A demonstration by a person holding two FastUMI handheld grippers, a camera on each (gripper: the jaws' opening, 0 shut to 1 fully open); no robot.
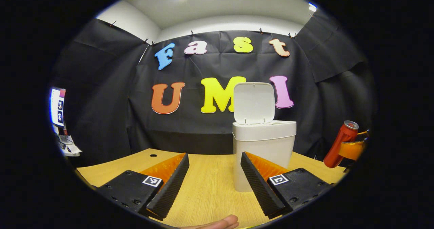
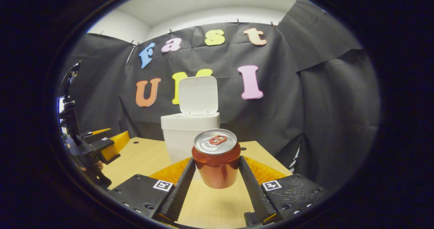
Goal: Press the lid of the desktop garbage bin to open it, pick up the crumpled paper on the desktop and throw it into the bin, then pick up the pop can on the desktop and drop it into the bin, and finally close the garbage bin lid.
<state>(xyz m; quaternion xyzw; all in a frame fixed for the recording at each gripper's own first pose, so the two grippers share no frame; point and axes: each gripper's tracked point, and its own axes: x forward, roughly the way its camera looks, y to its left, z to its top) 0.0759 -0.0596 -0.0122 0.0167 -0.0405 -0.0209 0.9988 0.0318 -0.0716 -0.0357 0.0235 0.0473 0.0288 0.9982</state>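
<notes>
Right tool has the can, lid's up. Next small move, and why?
Probably carry the pop can forward and up until it hangs over the bin's opening, then release. The right tool grips it on both sides, lifted off the desktop; the lid stands open, and the bin sits just behind the can.

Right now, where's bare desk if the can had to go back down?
Bare wood beneath the pop can clamped in the right gripper, and between the open left gripper and the desk's grommet hole. Crowded around the bin.
</notes>
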